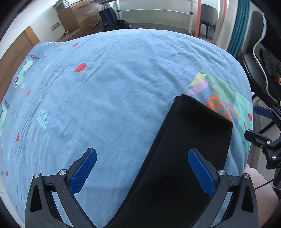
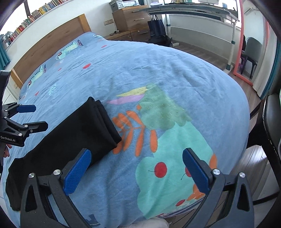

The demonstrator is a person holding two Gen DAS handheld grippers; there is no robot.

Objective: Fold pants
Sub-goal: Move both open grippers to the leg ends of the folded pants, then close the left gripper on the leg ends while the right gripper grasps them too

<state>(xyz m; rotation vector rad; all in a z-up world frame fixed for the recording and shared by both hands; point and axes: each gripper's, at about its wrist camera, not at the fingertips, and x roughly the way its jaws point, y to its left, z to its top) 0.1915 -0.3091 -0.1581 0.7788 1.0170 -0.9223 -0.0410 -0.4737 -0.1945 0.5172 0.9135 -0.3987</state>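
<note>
Black pants [image 1: 184, 150] lie flat on the blue patterned bedsheet [image 1: 105, 96], legs stacked into one long strip. In the right wrist view the pants [image 2: 66, 140] run from the lower left up to the leg ends near the middle. My left gripper [image 1: 142, 168] is open and empty, hovering over the pants' near part. It also shows in the right wrist view [image 2: 37, 117] at the left edge. My right gripper [image 2: 137, 168] is open and empty above the sheet, right of the pants. It shows in the left wrist view [image 1: 254, 122] at the right edge.
A wooden headboard [image 2: 52, 45] runs along the bed's far left side. A wooden drawer unit [image 2: 130, 19], a desk [image 2: 193, 10] and a dark bag [image 2: 156, 26] stand beyond the bed. A black chair [image 1: 260, 70] stands close to the bed's right edge.
</note>
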